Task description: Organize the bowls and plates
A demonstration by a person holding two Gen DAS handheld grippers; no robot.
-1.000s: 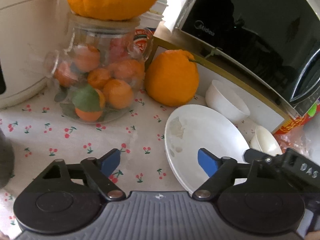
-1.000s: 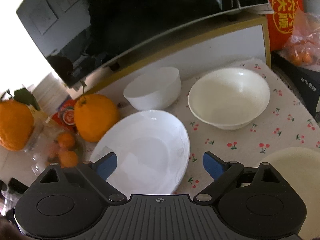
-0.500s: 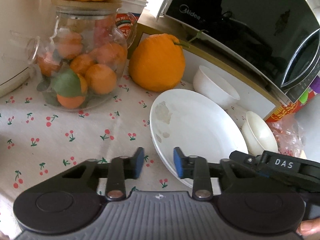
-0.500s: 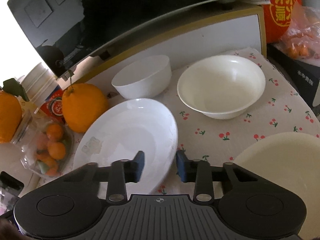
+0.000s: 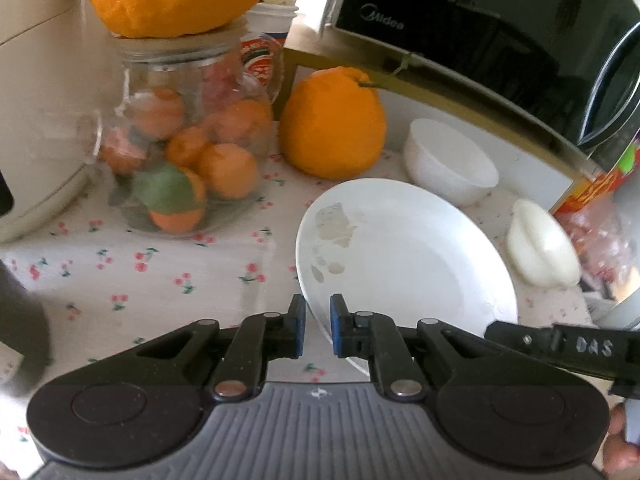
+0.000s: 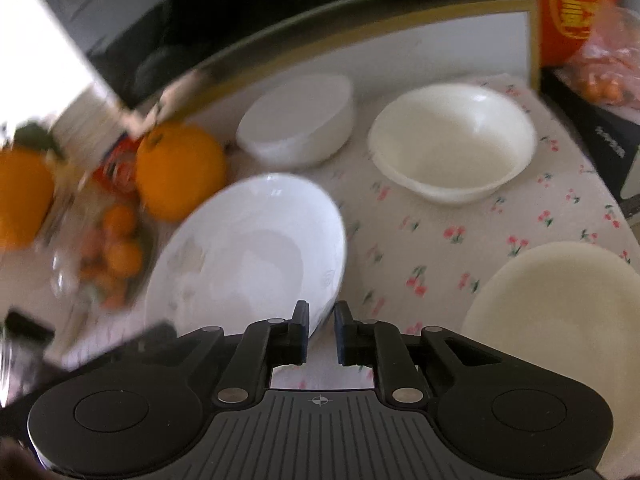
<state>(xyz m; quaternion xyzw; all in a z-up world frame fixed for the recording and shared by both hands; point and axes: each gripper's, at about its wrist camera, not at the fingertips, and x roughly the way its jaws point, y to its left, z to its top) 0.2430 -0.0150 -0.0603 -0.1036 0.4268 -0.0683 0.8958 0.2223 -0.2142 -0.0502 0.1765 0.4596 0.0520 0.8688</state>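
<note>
Landmark: the white plate [image 5: 404, 256] lies flat on the cherry-print counter [image 5: 120, 276], its oval stretched from near the tongs toward the big orange [image 5: 332, 124]
Left tongs [image 5: 317, 330]: drawn together on the plate's near rim, which runs between the blue pads
Right tongs [image 6: 321, 332]: closing; the plate's near right edge sits between the pads, and contact is too blurred to tell
Small white bowl [image 5: 450, 160]: upright beyond the plate, under the microwave [image 5: 500, 32]
Cream bowl [image 6: 452, 142]: right of the small bowl, mouth up
Left view only: glass jar of oranges [image 5: 184, 152] left of the plate; smears on the plate; the right tongs' arm at the plate's right
Right view only: a cream plate [image 6: 560, 320] right of the white plate, apart from it
</note>
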